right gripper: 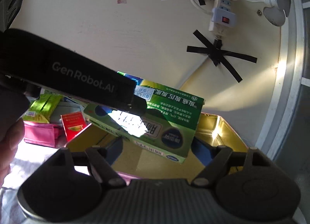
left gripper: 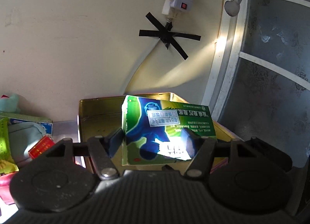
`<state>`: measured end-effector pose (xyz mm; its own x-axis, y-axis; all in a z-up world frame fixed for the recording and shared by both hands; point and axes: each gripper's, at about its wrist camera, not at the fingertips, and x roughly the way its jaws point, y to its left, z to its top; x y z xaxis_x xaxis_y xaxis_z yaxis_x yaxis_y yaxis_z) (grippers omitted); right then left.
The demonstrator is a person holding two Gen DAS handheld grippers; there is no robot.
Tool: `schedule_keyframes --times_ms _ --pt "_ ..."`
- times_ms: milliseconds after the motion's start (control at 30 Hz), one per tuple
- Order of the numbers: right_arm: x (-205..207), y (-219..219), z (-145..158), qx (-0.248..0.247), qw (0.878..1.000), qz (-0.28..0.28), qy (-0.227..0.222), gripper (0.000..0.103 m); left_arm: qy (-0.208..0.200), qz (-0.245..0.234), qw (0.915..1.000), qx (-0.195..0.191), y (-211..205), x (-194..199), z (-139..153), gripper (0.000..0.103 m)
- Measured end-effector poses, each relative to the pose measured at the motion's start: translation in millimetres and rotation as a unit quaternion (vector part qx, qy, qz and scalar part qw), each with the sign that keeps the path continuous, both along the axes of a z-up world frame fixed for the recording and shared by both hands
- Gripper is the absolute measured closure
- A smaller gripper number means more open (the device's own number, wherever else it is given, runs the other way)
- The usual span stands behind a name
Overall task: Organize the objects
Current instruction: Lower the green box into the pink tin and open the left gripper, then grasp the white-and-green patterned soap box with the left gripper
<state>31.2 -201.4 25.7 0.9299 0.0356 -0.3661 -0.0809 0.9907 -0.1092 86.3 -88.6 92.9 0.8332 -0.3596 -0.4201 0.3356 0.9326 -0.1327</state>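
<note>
The left hand-held gripper [left gripper: 157, 138] has the green medicine box [left gripper: 164, 129] pinched between its blue pads, and the box hangs tilted in the air above the open gold tin [left gripper: 96, 111], printed face toward the camera with the lettering upside down. From the right wrist view the same box [right gripper: 155, 121] sits out in front, the left tool's black body reaching in from the upper left over its top edge. The right hand-held gripper [right gripper: 157, 150] is spread wide, its blue pads standing clear on either side of the box's near corner, pressing on nothing. The tin [right gripper: 219, 127] shines yellow inside where the sun catches its far wall. Off to the left there is clutter: a small red packet [right gripper: 73, 125], a pink pouch [right gripper: 42, 133], a yellow-green packet [right gripper: 44, 107]. On the wall behind, a white power strip [right gripper: 222, 12] hangs beside crossed strips of black tape [right gripper: 220, 55].
</note>
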Motion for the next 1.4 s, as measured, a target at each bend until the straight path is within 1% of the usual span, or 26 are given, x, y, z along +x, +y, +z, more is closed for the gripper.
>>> schedule_keyframes --times_ms 33,100,133,200,300,400,467,533,567,600,667,700,733,767,833,900,933,1000,1067,1100,1133,1167,1233,1333,1400 --pt "4 -5 -5 0.007 1.0 -0.01 0.012 0.022 0.008 -0.001 1.0 0.002 -6 6 -6 0.035" --pt "7 -13 -14 0.025 0.999 -0.025 0.022 0.017 0.023 0.003 0.9995 0.02 -15 12 -15 0.035" --pt "7 -15 -16 0.031 0.999 -0.031 0.022 0.013 0.026 0.011 0.9992 0.029 -14 12 -18 0.035" --pt "2 -14 -18 0.036 0.999 -0.035 0.013 0.012 0.019 0.02 0.9993 0.023 0 2 -19 0.035" --pt "-7 -7 -13 0.035 0.999 -0.031 -0.014 0.014 0.008 0.038 0.9992 0.003 37 -21 -15 0.035" --pt "-22 7 -1 0.053 0.997 -0.005 -0.054 0.019 -0.01 0.08 0.9965 -0.022 94 -59 -13 0.035" --pt "-24 24 7 0.068 0.995 0.043 -0.056 0.03 -0.015 0.12 0.9922 -0.032 133 -82 -15 0.035" --pt "-24 47 9 0.079 0.991 0.102 -0.036 0.038 -0.01 0.181 0.9831 -0.023 173 -99 -19 0.035" --pt "-21 64 9 0.084 0.986 0.145 -0.014 0.044 0.0 0.217 0.976 -0.017 194 -104 -22 0.035" --pt "-17 81 8 0.088 0.979 0.182 0.009 0.047 0.016 0.252 0.9674 -0.019 218 -108 -26 0.036" --pt "-7 123 0 0.083 0.963 0.25 0.059 0.06 0.055 0.306 0.9493 -0.046 262 -113 -35 0.037" --pt "-1 143 -4 0.076 0.955 0.276 0.074 0.061 0.071 0.319 0.9432 -0.06 279 -114 -39 0.039" --pt "4 161 -8 0.068 0.949 0.294 0.086 0.063 0.087 0.33 0.9366 -0.08 299 -116 -45 0.048" --pt "10 181 -13 0.058 0.944 0.31 0.099 0.063 0.098 0.332 0.9336 -0.094 312 -117 -49 0.05" --pt "21 215 -22 0.046 0.931 0.34 0.124 0.063 0.11 0.323 0.9329 -0.115 326 -115 -54 0.05" --pt "29 245 -32 0.031 0.925 0.352 0.139 0.063 0.115 0.322 0.932 -0.119 331 -110 -59 0.05" --pt "33 256 -36 0.024 0.923 0.356 0.144 0.063 0.117 0.322 0.932 -0.117 331 -107 -61 0.048" --pt "42 277 -45 0.017 0.917 0.365 0.162 0.058 0.124 0.313 0.9334 -0.124 332 -101 -67 0.048" --pt "53 290 -54 0.01 0.914 0.368 0.17 0.046 0.128 0.3 0.9357 -0.135 332 -92 -73 0.048" --pt "57 296 -57 -0.001 0.914 0.367 0.172 0.045 0.132 0.292 0.9371 -0.139 331 -87 -76 0.05" --pt "60 299 -59 -0.004 0.915 0.367 0.168 0.043 0.14 0.286 0.9374 -0.142 329 -83 -81 0.053" --pt "62 300 -59 -0.005 0.915 0.365 0.169 0.044 0.134 0.284 0.9386 -0.142 325 -83 -82 0.058" --pt "59 297 -57 -0.004 0.916 0.361 0.173 0.05 0.135 0.281 0.9416 -0.128 314 -86 -79 0.06" --pt "40 273 -53 -0.007 0.92 0.356 0.162 0.052 0.132 0.258 0.9483 -0.129 295 -100 -74 0.062" --pt "26 249 -50 -0.011 0.924 0.351 0.154 0.053 0.133 0.236 0.953 -0.136 277 -111 -74 0.062"
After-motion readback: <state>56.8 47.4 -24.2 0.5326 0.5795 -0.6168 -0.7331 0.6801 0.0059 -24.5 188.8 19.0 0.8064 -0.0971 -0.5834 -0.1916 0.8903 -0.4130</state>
